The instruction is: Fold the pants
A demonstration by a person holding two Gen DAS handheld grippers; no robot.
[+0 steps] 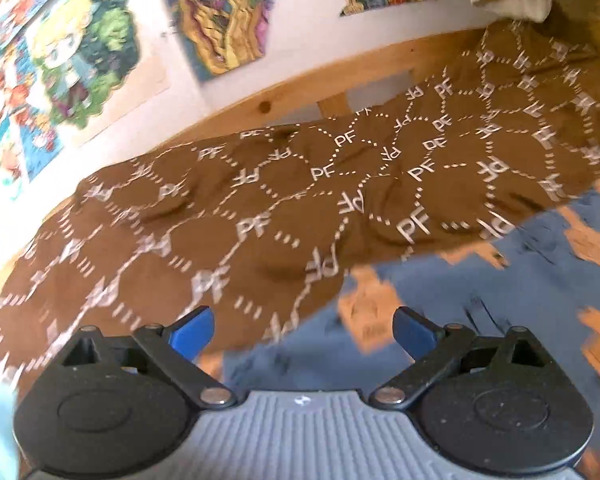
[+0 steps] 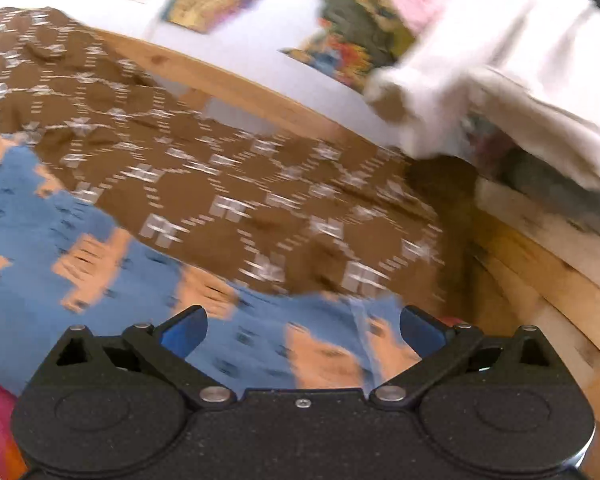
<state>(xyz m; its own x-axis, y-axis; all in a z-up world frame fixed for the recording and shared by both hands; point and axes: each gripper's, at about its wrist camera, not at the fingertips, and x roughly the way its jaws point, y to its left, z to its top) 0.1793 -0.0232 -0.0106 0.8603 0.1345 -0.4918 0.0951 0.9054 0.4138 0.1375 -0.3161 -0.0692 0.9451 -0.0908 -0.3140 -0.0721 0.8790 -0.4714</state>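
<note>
- Left gripper (image 1: 303, 330): fingers wide, holding nothing, over the brown pants (image 1: 260, 208).
- Right gripper (image 2: 303, 328): fingers wide, empty, above the blue cloth (image 2: 100, 248) at lower frame.

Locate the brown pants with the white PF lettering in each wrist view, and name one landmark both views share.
Left wrist: the brown pants with white PF lettering run across the middle, from lower left to upper right, ahead of the open left gripper.
Right wrist: the pants stretch from upper left to centre right, beyond the open right gripper.
Shared landmark: the blue bedsheet with orange patches under the pants.
</note>
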